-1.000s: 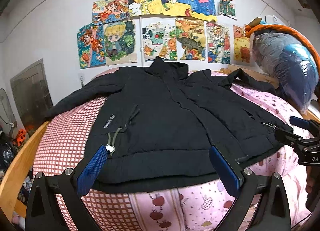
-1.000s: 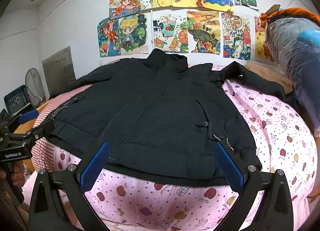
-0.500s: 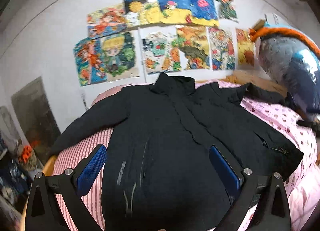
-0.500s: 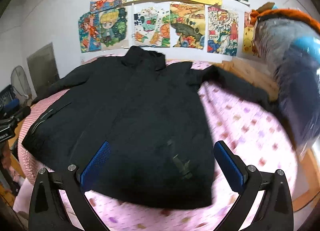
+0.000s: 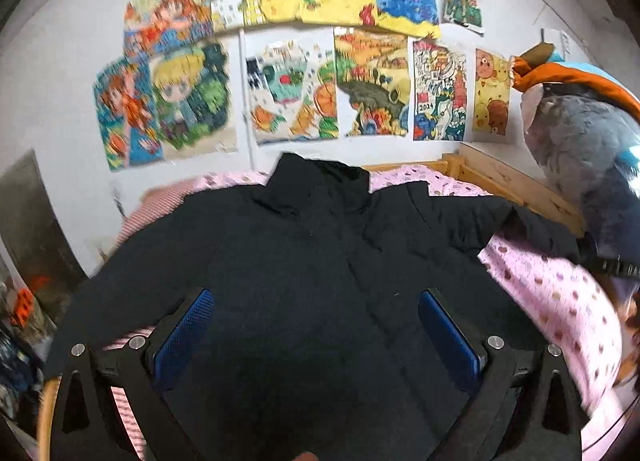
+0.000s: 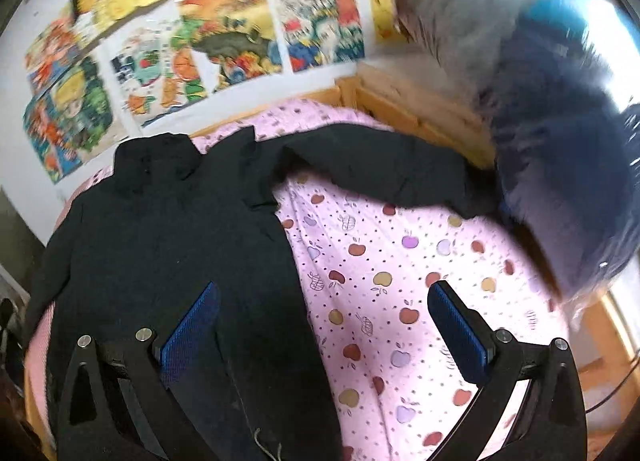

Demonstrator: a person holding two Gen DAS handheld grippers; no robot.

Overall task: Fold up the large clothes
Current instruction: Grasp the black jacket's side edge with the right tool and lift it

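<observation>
A black jacket (image 5: pixel 304 281) lies spread flat, front up, on a bed (image 6: pixel 400 281) covered with a pink sheet printed with apples, its collar (image 5: pixel 320 185) toward the wall. One sleeve (image 6: pixel 380 169) stretches out sideways across the sheet toward a large blue-grey bundle (image 6: pixel 560 121) wrapped in clear plastic, which sits beside the wooden bed frame (image 5: pixel 508 181). The left tongs (image 5: pixel 316 329) hover over the jacket's body, their blue pads wide apart with nothing between them. The right tongs (image 6: pixel 320 325) are also spread wide and hold nothing; one pad is over the jacket's edge and the other over bare sheet. Colourful drawings (image 5: pixel 320 61) cover the white wall behind the bed. Both views are somewhat blurred, so fine details of the jacket cannot be made out.
</observation>
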